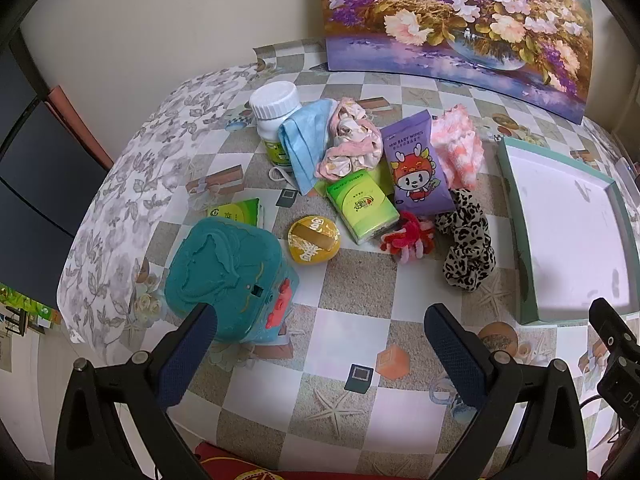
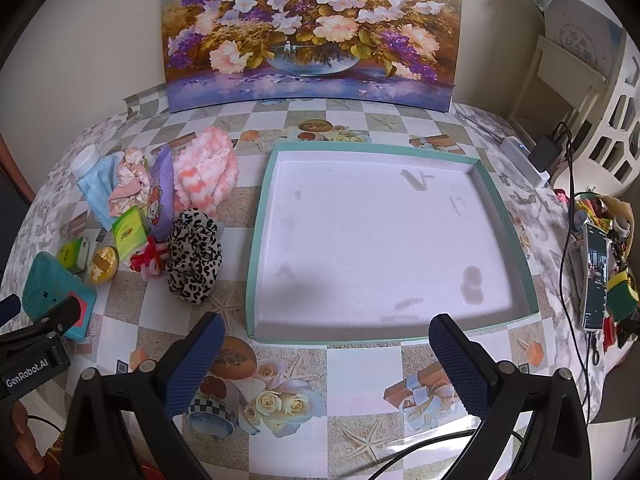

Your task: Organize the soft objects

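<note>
A pile of items lies on the checkered tablecloth: a leopard scrunchie (image 1: 466, 246) (image 2: 194, 256), a red-pink scrunchie (image 1: 410, 238) (image 2: 150, 262), a pink fluffy cloth (image 1: 458, 148) (image 2: 206, 170), a floral pink cloth (image 1: 352, 142), a blue face mask (image 1: 306, 142) (image 2: 98, 188). A shallow teal-rimmed tray (image 2: 256, 240) (image 1: 516, 216) stands empty to their right. My left gripper (image 1: 320, 328) is open and empty, near a teal box (image 1: 228, 276). My right gripper (image 2: 326, 338) is open and empty at the tray's near edge.
A purple wipes pack (image 1: 418, 164), green tissue packs (image 1: 360, 204), a yellow tin (image 1: 314, 242) and a white bottle (image 1: 276, 114) sit in the pile. A flower painting (image 2: 312, 28) leans at the back. A phone (image 2: 596, 276), cables and clutter lie at the right.
</note>
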### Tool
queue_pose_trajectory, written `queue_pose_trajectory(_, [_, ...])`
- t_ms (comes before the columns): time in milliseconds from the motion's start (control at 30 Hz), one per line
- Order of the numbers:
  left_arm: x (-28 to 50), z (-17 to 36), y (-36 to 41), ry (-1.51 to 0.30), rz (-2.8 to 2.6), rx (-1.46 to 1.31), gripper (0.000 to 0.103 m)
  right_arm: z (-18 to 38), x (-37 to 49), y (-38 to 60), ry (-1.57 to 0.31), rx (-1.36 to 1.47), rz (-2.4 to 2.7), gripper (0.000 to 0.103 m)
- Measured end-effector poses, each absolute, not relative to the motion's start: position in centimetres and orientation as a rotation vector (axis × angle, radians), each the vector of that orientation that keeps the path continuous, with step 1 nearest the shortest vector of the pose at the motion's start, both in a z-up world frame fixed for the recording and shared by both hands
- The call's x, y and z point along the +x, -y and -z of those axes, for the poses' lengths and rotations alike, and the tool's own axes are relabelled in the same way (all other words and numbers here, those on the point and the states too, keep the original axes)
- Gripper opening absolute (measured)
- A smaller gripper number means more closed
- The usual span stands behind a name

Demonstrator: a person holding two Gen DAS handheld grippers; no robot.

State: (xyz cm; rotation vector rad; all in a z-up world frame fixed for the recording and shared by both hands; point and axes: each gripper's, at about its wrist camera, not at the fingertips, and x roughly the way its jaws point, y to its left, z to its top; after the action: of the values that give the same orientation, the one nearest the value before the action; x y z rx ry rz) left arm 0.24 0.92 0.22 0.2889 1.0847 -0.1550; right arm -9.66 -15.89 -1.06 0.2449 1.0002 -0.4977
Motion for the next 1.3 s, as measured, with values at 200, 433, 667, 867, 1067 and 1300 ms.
queue_pose_trajectory(200, [0.2,-0.3,-0.9,-1.084,0.155,0.291,0.103,1.0,-9.7,15.9,-0.999,0.247,0.498,0.103])
queue_pose_trajectory(433, [0.2,-0.5,-1.2,-1.086,0.164,0.288,0.103,1.0,-9.7,16.0,-1.001,0.246,0.497,0.103])
queue_pose_trajectory(667, [1.9,-2.0,-2.9,-1.101,0.217,0.212,0.103,-1.3,-9.5,16.3,-0.904,0.277,0.445,0.103])
queue_pose_trajectory(867, [6.6,-4.3,-6.2,-1.092,0.187,0.170,0.103,-2.9,-6.0,15.2,-0.877,0.276,0.362,0.103])
queue_pose_trajectory(1067, [11.8,-2.2,-8.8,-1.202,0.180,0.171,0.103,0.0,-1.5,13.6,-0.998,0.331,0.250,0.103])
queue_pose_trajectory(1300, [16.2,2.7,-9.8,-1.403,0.201,0.188,0.103,3.5,1.8,13.4,-1.108,0.378,0.228,0.097])
